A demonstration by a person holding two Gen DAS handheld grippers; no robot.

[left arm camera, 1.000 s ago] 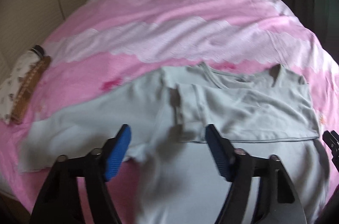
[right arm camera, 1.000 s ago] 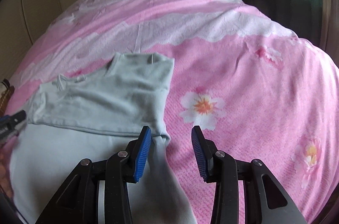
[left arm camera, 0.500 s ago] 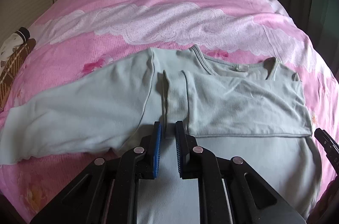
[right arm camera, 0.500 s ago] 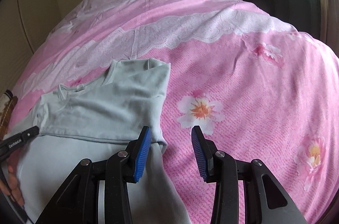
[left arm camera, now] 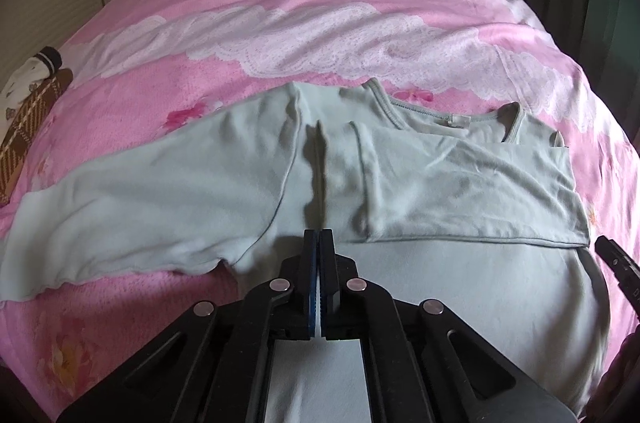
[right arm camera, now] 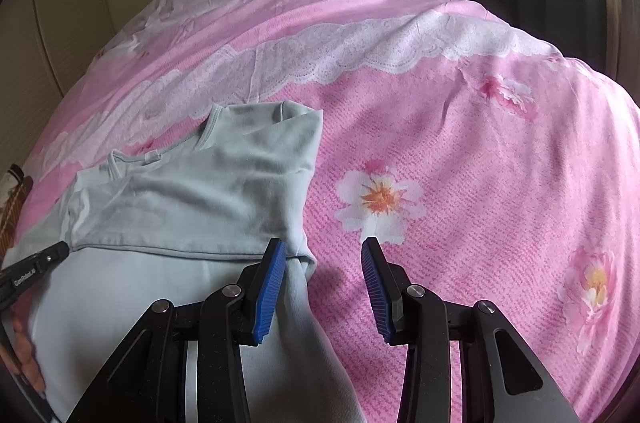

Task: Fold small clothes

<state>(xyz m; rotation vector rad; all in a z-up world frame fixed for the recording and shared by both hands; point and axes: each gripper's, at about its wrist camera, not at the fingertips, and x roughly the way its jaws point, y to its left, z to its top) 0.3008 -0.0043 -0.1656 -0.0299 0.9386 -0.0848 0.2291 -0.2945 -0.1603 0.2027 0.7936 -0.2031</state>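
Your shirt (left arm camera: pixel 400 263) lies mid-bed (left arm camera: pixel 320 23), right sleeve (left arm camera: pixel 460 183) already folded across the chest, left sleeve (left arm camera: pixel 140 203) not yet. Your left gripper (left arm camera: pixel 319 251) is pinched closed over the shirt; whether it holds cloth, I cannot tell. Right gripper (right arm camera: pixel 324 263) hangs open at the shirt's edge.

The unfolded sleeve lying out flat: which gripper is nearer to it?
Left. The left gripper is shut on the shirt beside that sleeve; the right gripper hangs open at the shirt's opposite, folded edge.

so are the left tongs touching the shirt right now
Touching. In the left wrist view the left tongs are closed flat together, pinching a raised ridge of the pale green shirt that runs up from their tips.
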